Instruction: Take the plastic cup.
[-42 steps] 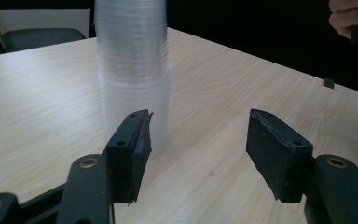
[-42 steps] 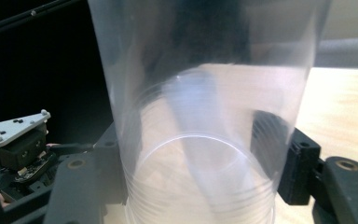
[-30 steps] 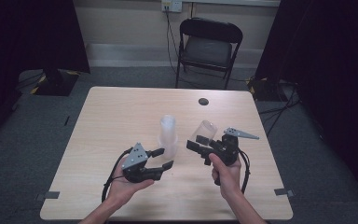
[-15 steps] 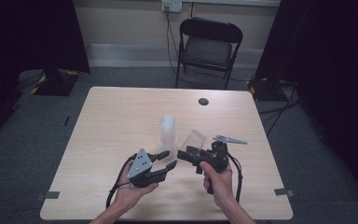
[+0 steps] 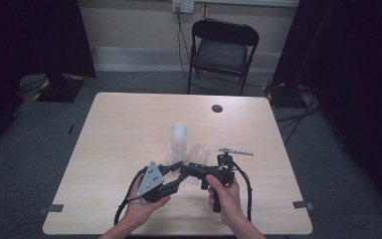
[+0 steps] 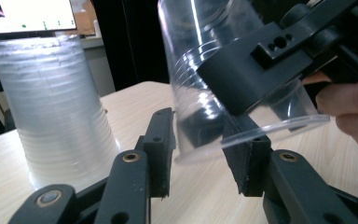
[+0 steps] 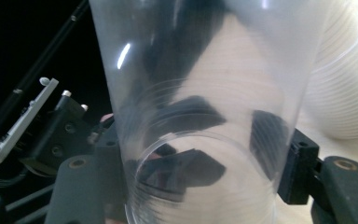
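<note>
A stack of frosted plastic cups (image 5: 178,139) stands upside down in the middle of the table. Just right of it, my right gripper (image 5: 193,170) is shut on a single clear cup (image 5: 199,154), held tilted above the tabletop. In the right gripper view that clear cup (image 7: 205,93) sits between my two jaws. My left gripper (image 5: 178,174) is open, its tips right at the clear cup's rim. In the left gripper view, the rim of the clear cup (image 6: 205,70) dips between my spread jaws, and the stack (image 6: 56,116) stands to the left.
The wooden table (image 5: 119,124) has a round black grommet (image 5: 217,108) near its far edge. A black folding chair (image 5: 222,50) stands behind the table. Dark curtains hang on both sides, and tape marks sit near the front corners.
My right gripper has carried the clear cup left and toward the person, bringing it up to the left gripper. The left gripper has shifted only slightly.
</note>
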The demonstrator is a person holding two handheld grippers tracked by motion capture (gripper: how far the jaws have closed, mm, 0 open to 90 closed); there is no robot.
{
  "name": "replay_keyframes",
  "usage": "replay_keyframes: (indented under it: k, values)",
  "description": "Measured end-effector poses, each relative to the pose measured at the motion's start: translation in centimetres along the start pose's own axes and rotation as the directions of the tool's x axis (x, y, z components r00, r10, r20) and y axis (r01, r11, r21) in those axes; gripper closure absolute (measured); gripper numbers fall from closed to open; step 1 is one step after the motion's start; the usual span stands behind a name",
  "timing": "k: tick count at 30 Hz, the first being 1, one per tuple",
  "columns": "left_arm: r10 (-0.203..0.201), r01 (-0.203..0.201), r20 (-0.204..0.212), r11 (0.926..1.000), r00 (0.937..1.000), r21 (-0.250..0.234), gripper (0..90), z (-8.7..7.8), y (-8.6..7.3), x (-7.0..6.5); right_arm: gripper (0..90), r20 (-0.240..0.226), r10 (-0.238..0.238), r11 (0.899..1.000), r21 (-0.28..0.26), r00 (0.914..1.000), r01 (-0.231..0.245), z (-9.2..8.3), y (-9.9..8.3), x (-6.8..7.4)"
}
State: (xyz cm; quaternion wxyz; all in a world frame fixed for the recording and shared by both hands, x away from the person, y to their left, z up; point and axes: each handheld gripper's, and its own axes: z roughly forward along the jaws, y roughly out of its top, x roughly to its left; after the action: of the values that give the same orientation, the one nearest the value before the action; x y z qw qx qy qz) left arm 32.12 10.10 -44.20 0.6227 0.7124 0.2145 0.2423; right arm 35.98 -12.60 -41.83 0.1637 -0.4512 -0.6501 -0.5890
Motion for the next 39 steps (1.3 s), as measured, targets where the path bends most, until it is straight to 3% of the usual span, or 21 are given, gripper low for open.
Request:
replay_keyframes:
  k: [12,15,19,25,33,37,39]
  values:
    - [0.011,-0.011,-0.029,0.9999,0.9995,0.001,66.7,0.1,0.0,0.1,35.2,-0.046,0.069,0.997,0.033,0.9965,-0.068,1.0,-0.7,0.4]
    - [0.01,-0.01,-0.026,0.9999,0.9996,-0.008,73.7,0.0,0.0,0.2,33.2,-0.056,0.072,0.997,0.033,0.9958,-0.07,1.0,-0.6,0.4]
    - [-0.001,0.001,-0.012,0.9999,0.9999,-0.013,81.7,0.0,0.0,0.2,28.3,-0.051,0.036,0.999,0.03,0.998,-0.034,1.1,-0.6,0.5]
    - [-0.025,0.025,-0.004,0.9996,0.9997,-0.008,84.9,0.0,-0.1,0.3,17.6,0.002,-0.009,1.0,0.023,1.0,0.009,1.1,-0.5,0.6]
    - [-0.106,0.105,0.024,0.9939,0.9941,0.034,86.2,-0.2,-0.2,0.6,14.3,0.032,-0.034,0.999,-0.008,0.9989,0.034,0.5,-0.2,0.2]
    - [-0.119,0.118,0.028,0.9922,0.9925,0.041,86.7,-0.3,-0.2,0.6,15.9,0.041,-0.051,0.998,-0.028,0.9979,0.053,0.1,0.0,0.0]
    - [-0.107,0.106,0.027,0.9936,0.9939,0.038,87.4,-0.3,-0.1,0.5,15.2,0.062,-0.092,0.994,-0.057,0.9938,0.096,-0.1,0.0,0.2]
